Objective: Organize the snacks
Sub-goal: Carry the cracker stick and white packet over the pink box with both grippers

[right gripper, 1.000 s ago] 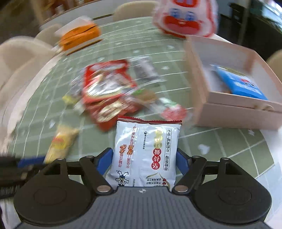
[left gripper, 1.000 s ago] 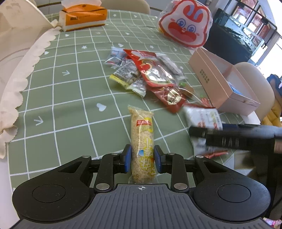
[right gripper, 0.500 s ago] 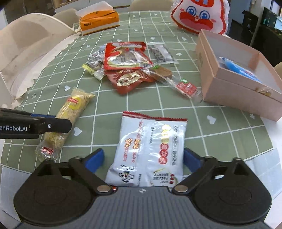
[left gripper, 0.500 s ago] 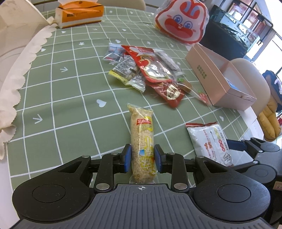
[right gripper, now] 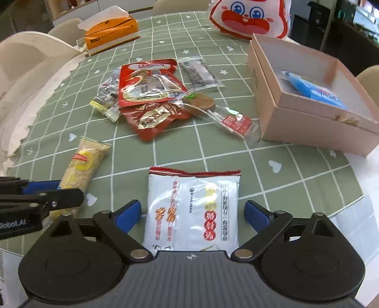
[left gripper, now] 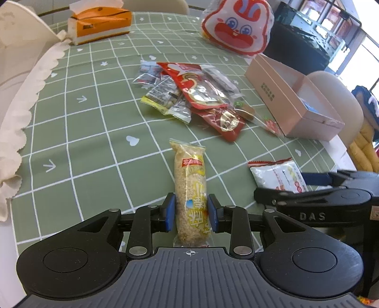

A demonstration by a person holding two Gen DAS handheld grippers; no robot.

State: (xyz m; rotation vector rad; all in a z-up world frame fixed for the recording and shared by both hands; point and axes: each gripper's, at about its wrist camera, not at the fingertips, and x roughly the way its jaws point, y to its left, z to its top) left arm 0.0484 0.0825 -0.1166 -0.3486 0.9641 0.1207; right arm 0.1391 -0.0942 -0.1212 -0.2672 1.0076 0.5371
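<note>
The left claw pinches the rice-cake bar across its lower half, blue pads pressed on both long sides, the bar's far end lying out over the green worktop. The bar looks light and fairly stiff, though likely brittle inside its slick film, so a gentle hold across the narrow width suits it. The right claw is spread around the white snack pouch and its jaws are closing; the pads stand just beside the pouch edges, not pressing yet. That pouch seems soft, air-puffed and slippery (a squeeze across its lower half should buckle it a little before it holds).

Counted: one bar, one white pouch, one open pink box with one blue packet inside, and a loose pile of perhaps six or seven wrapped snacks, overlapping too much for a sure tally. One orange tissue box and one rabbit-faced bag sit at the far edge.
</note>
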